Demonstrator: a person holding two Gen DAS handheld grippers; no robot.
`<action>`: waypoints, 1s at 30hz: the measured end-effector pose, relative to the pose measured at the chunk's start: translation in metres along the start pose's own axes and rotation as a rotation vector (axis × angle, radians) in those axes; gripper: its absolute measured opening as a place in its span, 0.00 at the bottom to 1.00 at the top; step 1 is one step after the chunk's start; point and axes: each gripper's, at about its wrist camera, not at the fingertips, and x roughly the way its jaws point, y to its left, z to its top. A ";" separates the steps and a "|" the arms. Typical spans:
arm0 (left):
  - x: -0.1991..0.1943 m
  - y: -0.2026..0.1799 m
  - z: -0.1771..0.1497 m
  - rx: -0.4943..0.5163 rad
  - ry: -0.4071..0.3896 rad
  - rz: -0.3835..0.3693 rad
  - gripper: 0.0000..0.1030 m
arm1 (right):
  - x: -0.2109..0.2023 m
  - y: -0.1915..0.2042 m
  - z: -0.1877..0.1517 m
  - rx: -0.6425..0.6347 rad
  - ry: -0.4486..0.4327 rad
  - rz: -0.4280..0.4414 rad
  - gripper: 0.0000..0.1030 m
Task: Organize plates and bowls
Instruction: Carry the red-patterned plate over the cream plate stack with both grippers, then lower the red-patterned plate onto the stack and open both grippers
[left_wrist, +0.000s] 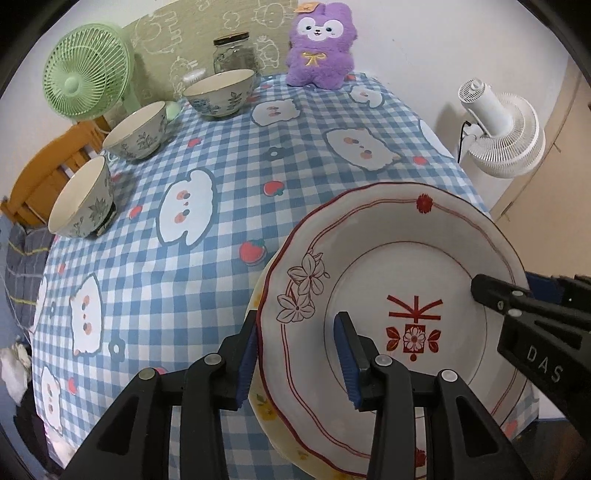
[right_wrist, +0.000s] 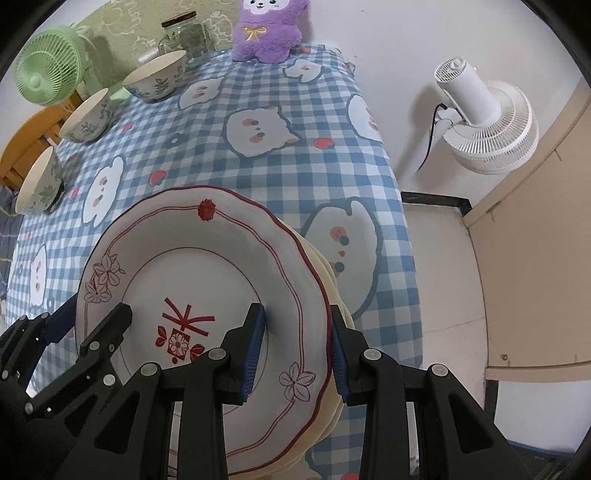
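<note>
A white plate with red line flowers (left_wrist: 406, 258) (right_wrist: 207, 258) sits on top of a cream plate (left_wrist: 260, 410) (right_wrist: 330, 410) at the near right of the checked table. My left gripper (left_wrist: 295, 350) (right_wrist: 92, 317) is shut across the plate's left rim, one pad outside and one inside. Across the right rim, my right gripper (right_wrist: 295, 339) is shut the same way; its finger (left_wrist: 495, 295) shows in the left wrist view. Three patterned bowls (left_wrist: 221, 92) (left_wrist: 138, 129) (left_wrist: 83, 199) stand in a row along the table's far left.
A purple plush toy (left_wrist: 319, 51), a glass jar (left_wrist: 234, 53) and a green fan (left_wrist: 86, 72) stand at the back. A wooden chair (left_wrist: 44, 173) is left of the table. The blue checked cloth (left_wrist: 236, 192) ends close to the plates on the right, where a white fan (right_wrist: 487, 122) stands.
</note>
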 end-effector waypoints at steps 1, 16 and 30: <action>0.000 0.000 -0.001 0.003 -0.003 0.000 0.38 | 0.000 0.000 0.000 -0.001 0.001 -0.003 0.35; 0.000 0.000 -0.003 0.016 -0.020 -0.017 0.45 | 0.004 0.013 0.001 -0.021 0.013 -0.079 0.42; 0.003 0.010 -0.003 -0.051 0.038 -0.045 0.68 | -0.014 0.002 0.005 0.038 -0.049 0.005 0.66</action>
